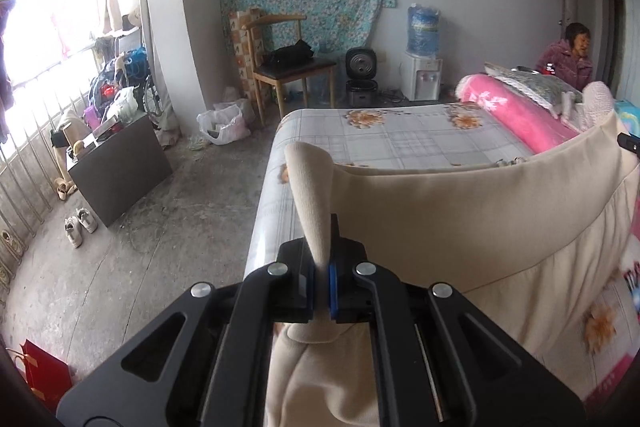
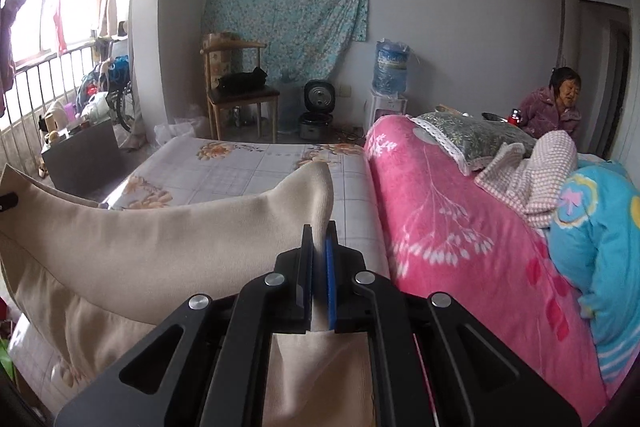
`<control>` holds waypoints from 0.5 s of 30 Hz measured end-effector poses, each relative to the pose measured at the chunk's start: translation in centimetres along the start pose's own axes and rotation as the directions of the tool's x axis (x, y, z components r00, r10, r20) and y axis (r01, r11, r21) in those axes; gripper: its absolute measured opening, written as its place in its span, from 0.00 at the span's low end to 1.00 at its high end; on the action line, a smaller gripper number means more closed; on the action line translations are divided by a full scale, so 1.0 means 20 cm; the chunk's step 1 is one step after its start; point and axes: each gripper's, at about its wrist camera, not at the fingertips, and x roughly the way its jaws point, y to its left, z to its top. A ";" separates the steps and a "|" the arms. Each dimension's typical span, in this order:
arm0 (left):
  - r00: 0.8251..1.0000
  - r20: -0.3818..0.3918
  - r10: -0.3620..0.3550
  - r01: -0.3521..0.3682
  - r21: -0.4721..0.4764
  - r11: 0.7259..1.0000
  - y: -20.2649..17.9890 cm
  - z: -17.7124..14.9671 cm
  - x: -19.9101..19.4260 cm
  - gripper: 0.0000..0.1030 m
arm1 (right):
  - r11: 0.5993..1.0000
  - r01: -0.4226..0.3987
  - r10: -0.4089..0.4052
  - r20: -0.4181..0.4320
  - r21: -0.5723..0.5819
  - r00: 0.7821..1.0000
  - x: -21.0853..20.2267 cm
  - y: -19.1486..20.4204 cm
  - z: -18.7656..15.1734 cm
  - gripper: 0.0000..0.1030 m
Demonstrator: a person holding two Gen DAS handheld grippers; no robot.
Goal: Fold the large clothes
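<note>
Two corners of the beige garment [image 1: 460, 211] are pinched, one by the left hand-held gripper [image 1: 322, 291], one by the right hand-held gripper [image 2: 319, 291], both clamped. Its top edge stretches side to side between them, raised above the bed [image 1: 400, 135], body hanging down; neither hand nearer.

Each camera sits just behind its own tool, looking forward along the fingers across the bed [image 1: 400, 139] toward the far wall. The left view takes in more floor and window; the right view more pink blanket [image 2: 460, 227]. Both share the wooden chair [image 1: 294, 67] and bed.
</note>
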 end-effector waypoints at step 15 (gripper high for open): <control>0.909 -0.364 -0.202 0.159 -0.145 0.977 -0.02 -0.18 0.70 0.42 | 0.986 -0.159 0.169 -0.381 0.058 0.909 0.71 0.05 -0.27 0.27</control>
